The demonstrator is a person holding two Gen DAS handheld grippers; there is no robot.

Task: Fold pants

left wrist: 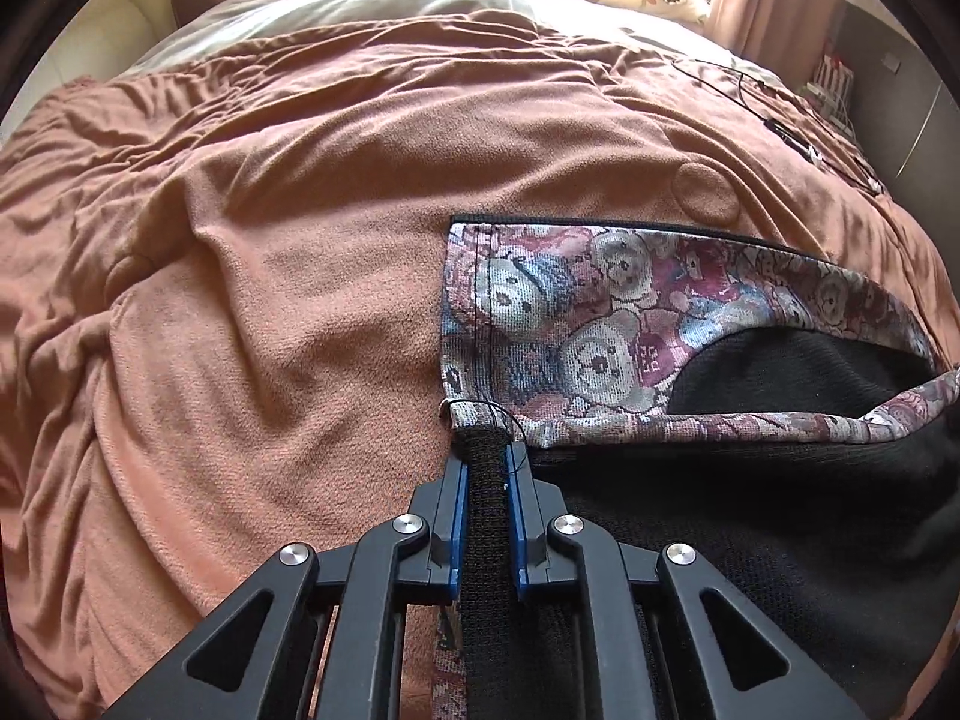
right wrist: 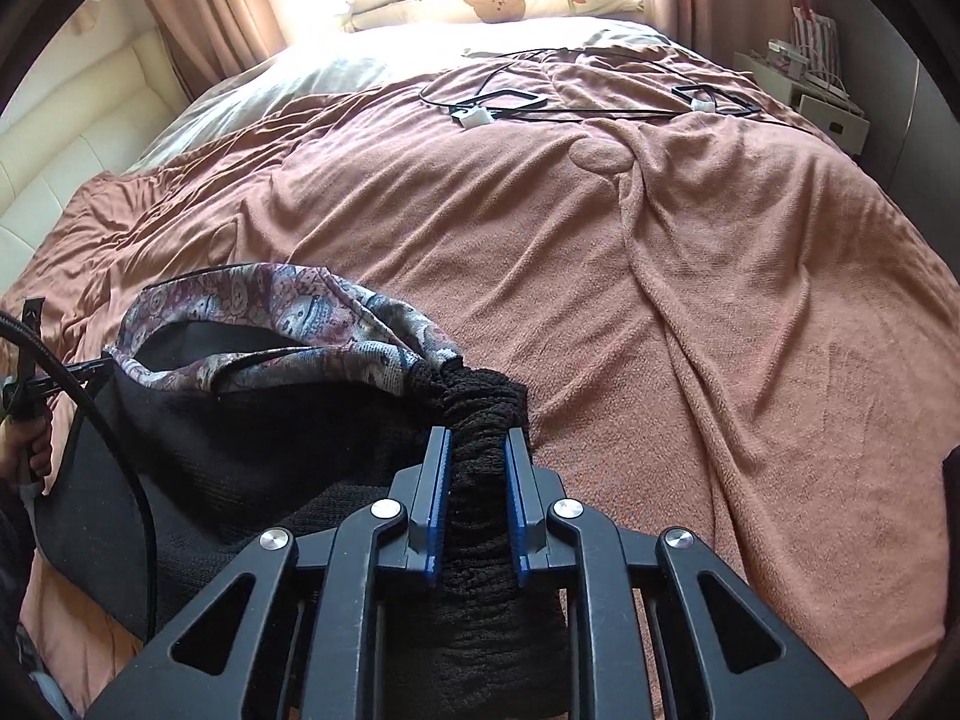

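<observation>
we are pinching the pants [left wrist: 600, 324] at both near corners: the left gripper [left wrist: 487, 468] is clamping the black waistband edge, the right gripper [right wrist: 477, 450] is squeezing a bunched black fold. we are judging this the grasp before a fold, so next we are likely lifting both corners evenly across the brown blanket [left wrist: 270, 276]. the legs are lying out of frame, and the cables [right wrist: 504, 99] beyond are looking tangled.

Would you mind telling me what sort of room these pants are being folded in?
Most likely a bedroom: the pants lie on a wide bed under a brown blanket, a bear-print pillow sits at its far end, and curtains frame a bright window behind.
</observation>
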